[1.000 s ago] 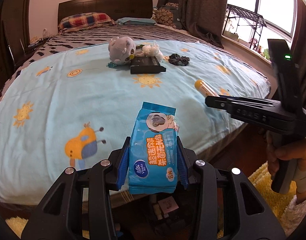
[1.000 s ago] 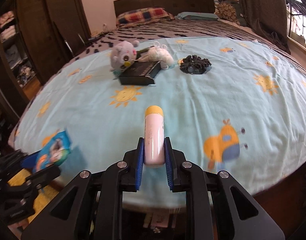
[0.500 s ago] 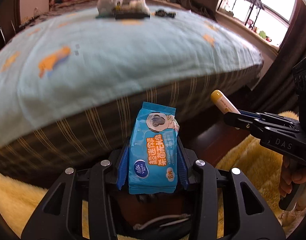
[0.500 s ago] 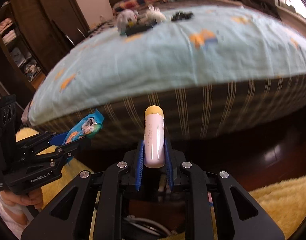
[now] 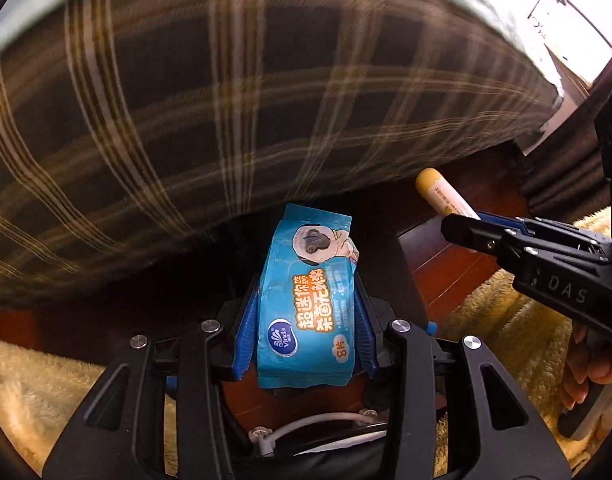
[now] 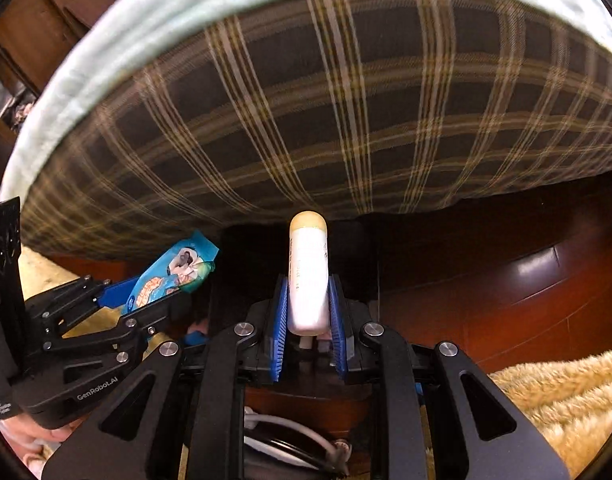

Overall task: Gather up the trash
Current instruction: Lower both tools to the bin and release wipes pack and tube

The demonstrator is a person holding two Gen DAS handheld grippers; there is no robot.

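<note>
Two pieces of trash in hand, one per gripper.

Left wrist view: left gripper (image 5: pixel 304 328) clamps a blue wet-wipe pack (image 5: pixel 306 300) between its pads, pack pointing toward the plaid bed side (image 5: pixel 226 100). To the right, right gripper (image 5: pixel 462 224) pinches a yellow-capped tube (image 5: pixel 442 196). Dark wood floor (image 5: pixel 442 264) below; yellow rug (image 5: pixel 518 328) near right.

Right wrist view: tube (image 6: pixel 308 272) upright between narrow jaws; pack (image 6: pixel 174 276) at left. White cord (image 6: pixel 290 428) lies in a dark hollow below, possibly a bin; cannot tell.

Judgement: carrying step, both aimed downward. Next move calls for finding the bin mouth, then releasing each item.
</note>
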